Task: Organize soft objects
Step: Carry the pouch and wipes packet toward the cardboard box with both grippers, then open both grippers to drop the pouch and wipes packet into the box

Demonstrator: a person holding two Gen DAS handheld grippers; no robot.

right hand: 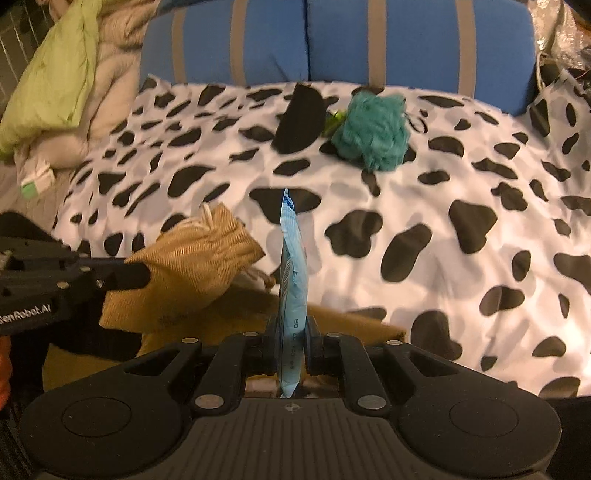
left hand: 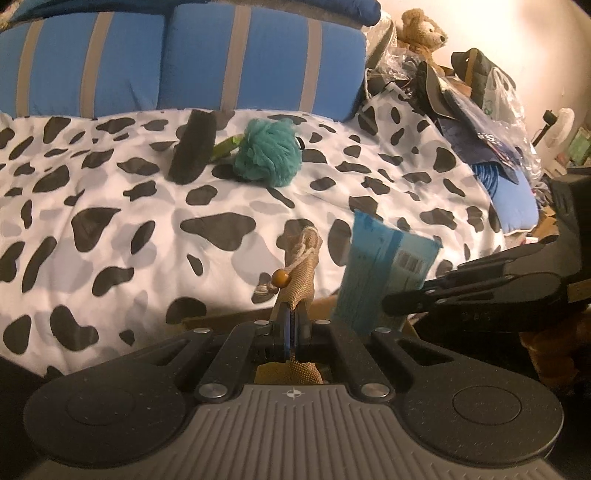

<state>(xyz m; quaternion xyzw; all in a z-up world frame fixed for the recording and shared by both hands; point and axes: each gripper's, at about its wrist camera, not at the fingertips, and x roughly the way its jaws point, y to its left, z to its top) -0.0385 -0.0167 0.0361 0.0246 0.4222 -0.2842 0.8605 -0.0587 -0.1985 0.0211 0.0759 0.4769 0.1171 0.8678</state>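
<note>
Left gripper (left hand: pixel 291 328): jaws closed on a tan burlap drawstring pouch (left hand: pixel 301 273), which stands upright out of them. A wooden bead (left hand: pixel 281 277) hangs on its cord. In the right wrist view the same pouch (right hand: pixel 195 266) appears broadside at left, clamped by the left gripper (right hand: pixel 136 277), held above the near edge of the bed.

Right gripper (right hand: pixel 293 332): jaws closed on a flat light-blue packet (right hand: pixel 293 266), seen edge-on and upright. In the left wrist view the packet (left hand: pixel 384 273) shows its face with a barcode, and the right gripper (left hand: pixel 391 304) enters from the right. Pouch and packet are near each other, not touching.

Beneath both grippers, at the edge of the bed, lies a brown cardboard surface (right hand: pixel 354 321); whether it is a box cannot be told.

Bed: covered by a white quilt with black cow spots (left hand: pixel 110 206). Toward its far side rest a teal mesh bath pouf (left hand: pixel 269 153) and a dark grey cloth item (left hand: pixel 194 147), near each other, with a green strip (left hand: pixel 227 146) between them. Blue cushions with grey stripes (left hand: pixel 258 55) stand behind. A teddy bear (left hand: pixel 421 29) sits atop clutter at far right.
</note>
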